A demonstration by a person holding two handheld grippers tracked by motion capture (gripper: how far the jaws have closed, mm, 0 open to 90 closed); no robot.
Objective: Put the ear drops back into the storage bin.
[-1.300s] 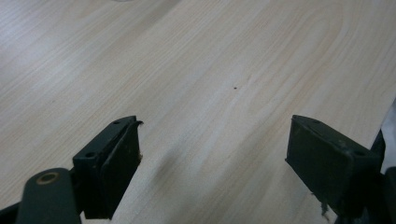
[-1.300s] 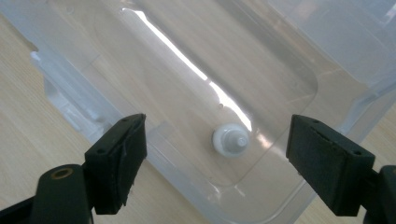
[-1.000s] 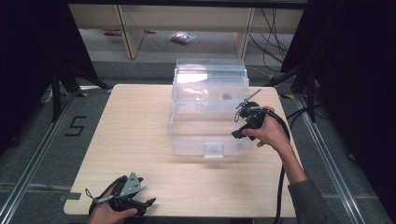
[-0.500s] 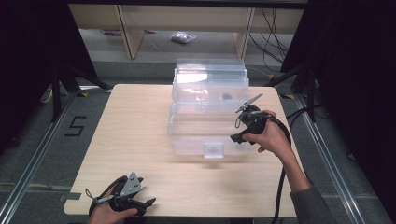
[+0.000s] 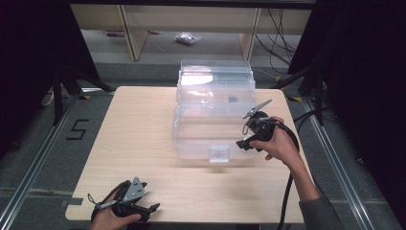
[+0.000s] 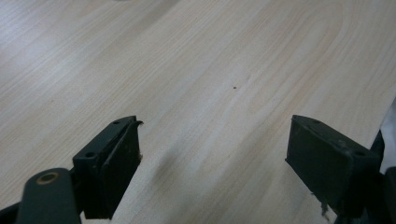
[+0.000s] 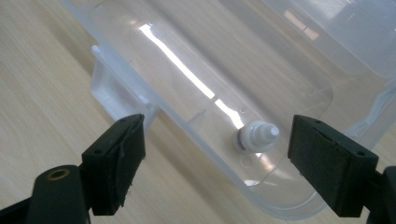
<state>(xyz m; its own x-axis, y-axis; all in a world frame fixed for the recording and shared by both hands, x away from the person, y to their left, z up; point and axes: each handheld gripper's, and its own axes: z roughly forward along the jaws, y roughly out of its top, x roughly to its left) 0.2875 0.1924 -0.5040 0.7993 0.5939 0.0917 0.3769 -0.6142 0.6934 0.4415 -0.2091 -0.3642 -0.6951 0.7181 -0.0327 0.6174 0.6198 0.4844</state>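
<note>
At frame centre, the clear plastic storage box (image 5: 214, 117) looks light, stiff and slick, best taken at its white knob (image 7: 256, 136), which sits between the right gripper (image 7: 217, 161)'s parted jaws, while the left gripper (image 6: 212, 163), lower left, also gapes.

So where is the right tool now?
In the high view, the right tool is at the right side of the clear plastic box, near its front corner, jaws open.
</note>
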